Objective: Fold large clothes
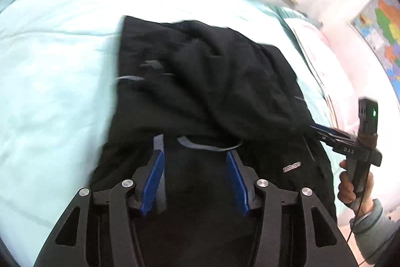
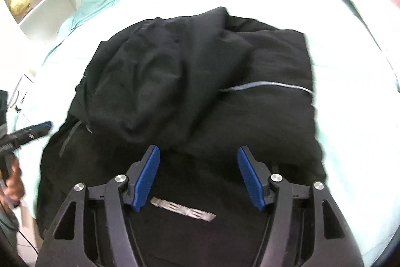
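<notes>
Both tools are hovering with jaws spread wide, gripping nothing: the left gripper (image 1: pixel 195 152) and the right gripper (image 2: pixel 198 154) are angling down over the black garment (image 2: pixel 200 81), which is lying rumpled on the pale green bedsheet (image 1: pixel 55 81).

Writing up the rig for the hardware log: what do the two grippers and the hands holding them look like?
Both the left gripper and right gripper have black linkage arms with silver pivot bolts and ribbed blue finger pads. The right one's handle carries white "DAS" lettering, a green LED and a thin black cable. The right hand is bare, with a grey sleeve cuff.
</notes>
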Demonstrator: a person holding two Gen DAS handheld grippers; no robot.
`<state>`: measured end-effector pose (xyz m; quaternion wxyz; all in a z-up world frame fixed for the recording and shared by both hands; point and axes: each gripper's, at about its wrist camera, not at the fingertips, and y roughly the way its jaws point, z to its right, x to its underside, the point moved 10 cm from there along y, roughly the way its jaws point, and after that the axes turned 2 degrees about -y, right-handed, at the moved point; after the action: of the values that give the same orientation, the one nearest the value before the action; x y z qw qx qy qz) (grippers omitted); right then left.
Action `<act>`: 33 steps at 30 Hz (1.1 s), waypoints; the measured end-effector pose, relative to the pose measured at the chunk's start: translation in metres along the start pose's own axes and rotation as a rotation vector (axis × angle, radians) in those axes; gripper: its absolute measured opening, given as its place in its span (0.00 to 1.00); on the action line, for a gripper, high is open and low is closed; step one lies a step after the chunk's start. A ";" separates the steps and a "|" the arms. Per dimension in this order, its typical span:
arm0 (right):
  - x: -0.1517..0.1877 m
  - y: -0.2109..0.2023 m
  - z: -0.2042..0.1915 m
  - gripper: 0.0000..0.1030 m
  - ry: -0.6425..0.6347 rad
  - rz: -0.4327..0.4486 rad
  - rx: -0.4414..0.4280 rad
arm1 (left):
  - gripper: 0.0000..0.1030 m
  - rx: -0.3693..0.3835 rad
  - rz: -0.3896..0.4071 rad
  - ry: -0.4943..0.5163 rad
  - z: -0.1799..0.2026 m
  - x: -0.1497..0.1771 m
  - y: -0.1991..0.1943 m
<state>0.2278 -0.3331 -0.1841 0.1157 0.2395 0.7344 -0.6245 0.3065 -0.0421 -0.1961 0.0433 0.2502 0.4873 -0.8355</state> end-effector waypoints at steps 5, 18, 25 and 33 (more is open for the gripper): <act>0.003 -0.010 0.032 0.65 -0.030 0.059 0.111 | 0.59 -0.072 0.082 -0.037 -0.056 0.025 -0.036; 0.100 -0.066 0.076 0.65 0.115 0.042 0.298 | 0.59 -0.050 -0.070 -0.156 -0.087 0.130 -0.036; 0.194 -0.092 0.119 0.65 0.330 -0.083 0.179 | 0.59 -0.017 -0.095 -0.139 -0.066 0.168 -0.047; 0.208 -0.119 0.058 0.44 0.277 -0.011 -0.025 | 0.58 0.344 0.078 -0.080 0.015 0.152 -0.099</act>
<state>-0.0173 -0.3591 -0.1898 0.0127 0.3182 0.7523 -0.5767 0.1375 0.0224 -0.1814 0.0518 0.2391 0.3250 -0.9135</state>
